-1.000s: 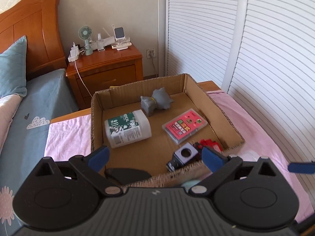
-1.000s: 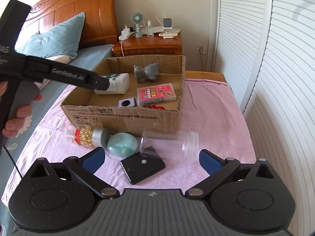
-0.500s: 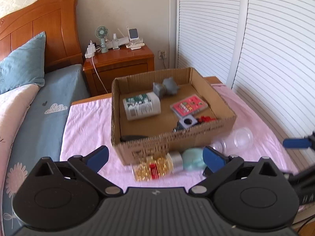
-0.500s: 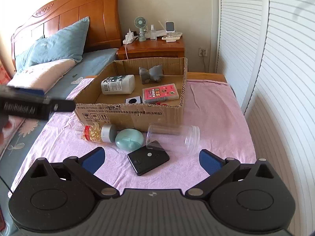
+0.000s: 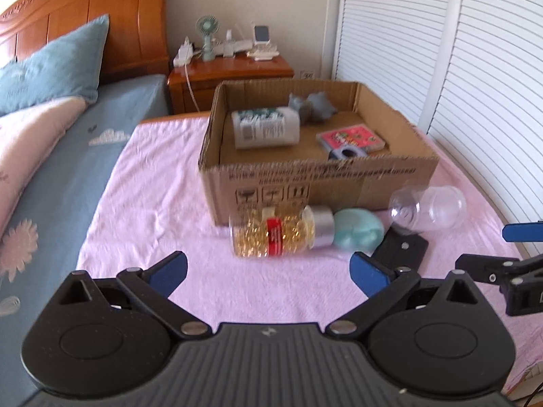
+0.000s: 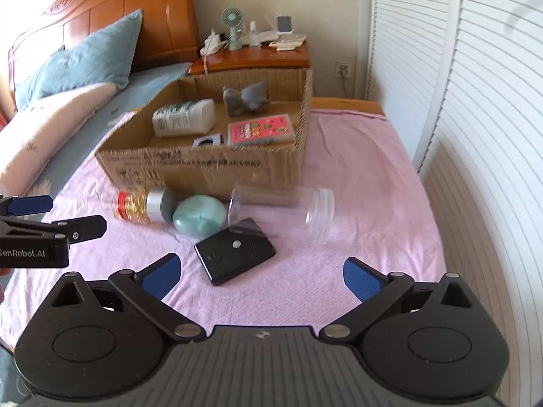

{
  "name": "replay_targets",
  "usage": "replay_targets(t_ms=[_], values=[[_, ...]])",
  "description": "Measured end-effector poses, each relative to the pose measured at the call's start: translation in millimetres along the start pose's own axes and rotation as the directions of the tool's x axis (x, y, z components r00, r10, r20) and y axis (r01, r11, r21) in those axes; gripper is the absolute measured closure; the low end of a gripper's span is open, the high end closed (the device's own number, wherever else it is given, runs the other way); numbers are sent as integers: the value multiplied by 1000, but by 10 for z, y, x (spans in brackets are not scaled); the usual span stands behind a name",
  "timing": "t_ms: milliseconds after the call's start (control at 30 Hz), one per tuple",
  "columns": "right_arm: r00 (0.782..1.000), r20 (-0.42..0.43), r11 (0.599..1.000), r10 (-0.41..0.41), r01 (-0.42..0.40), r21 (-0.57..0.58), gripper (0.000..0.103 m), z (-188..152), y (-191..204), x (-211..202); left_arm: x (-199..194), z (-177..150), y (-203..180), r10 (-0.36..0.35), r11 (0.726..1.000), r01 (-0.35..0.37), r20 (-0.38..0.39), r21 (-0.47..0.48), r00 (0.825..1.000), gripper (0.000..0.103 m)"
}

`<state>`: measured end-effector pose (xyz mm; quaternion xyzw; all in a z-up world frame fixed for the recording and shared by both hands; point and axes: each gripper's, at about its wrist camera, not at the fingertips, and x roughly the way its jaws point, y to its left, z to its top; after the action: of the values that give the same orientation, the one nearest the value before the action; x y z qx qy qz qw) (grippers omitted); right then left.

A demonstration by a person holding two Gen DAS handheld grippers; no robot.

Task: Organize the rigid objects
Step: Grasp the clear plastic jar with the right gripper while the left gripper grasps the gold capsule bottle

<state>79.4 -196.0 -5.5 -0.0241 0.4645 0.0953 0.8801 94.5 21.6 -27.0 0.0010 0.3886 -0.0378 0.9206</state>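
Four things are left outside the box

The left gripper (image 5: 268, 271) has been pulled back from the cardboard box (image 5: 319, 179), jaws wide and empty; the pill bottle (image 5: 275, 235) lies nearest.

Left gripper (image 5: 268, 271) fingers spread wide and empty, right gripper (image 6: 261, 276) likewise, both held level, side by side

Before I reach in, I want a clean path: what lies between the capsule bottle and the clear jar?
The teal oval case lies between the capsule bottle and the clear jar, touching the bottle's cap; the right wrist view shows it best.
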Motion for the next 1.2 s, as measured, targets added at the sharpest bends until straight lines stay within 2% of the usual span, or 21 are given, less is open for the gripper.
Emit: replay_targets(t_ms=[167, 333, 467, 767, 967, 1200], values=[[999, 26, 999, -32, 32, -1, 0, 25, -16, 138, 104, -65, 46, 22, 1000, -22, -14, -5, 1000, 2], [994, 90, 998, -64, 62, 25, 0, 218, -29, 179, 223, -73, 84, 17, 1000, -18, -35, -14, 999, 2], [990, 110, 996, -85, 82, 29, 0, 353, -19, 320, 310, -90, 93, 11, 1000, -12, -57, -21, 998, 2], [990, 58, 991, -130, 128, 43, 0, 349, -71, 650, 407, -93, 65, 0, 1000, -1, -68, -6, 998, 2], [986, 24, 985, -164, 162, 56, 0, 219, -262, 701, 465, -77, 41, -24, 1000, 23, -67, -21, 997, 2], [987, -2, 984, -161, 160, 83, 0, 48, -456, 774, 532, -69, -11, -32, 999, 30, -80, -28, 996, 2]])
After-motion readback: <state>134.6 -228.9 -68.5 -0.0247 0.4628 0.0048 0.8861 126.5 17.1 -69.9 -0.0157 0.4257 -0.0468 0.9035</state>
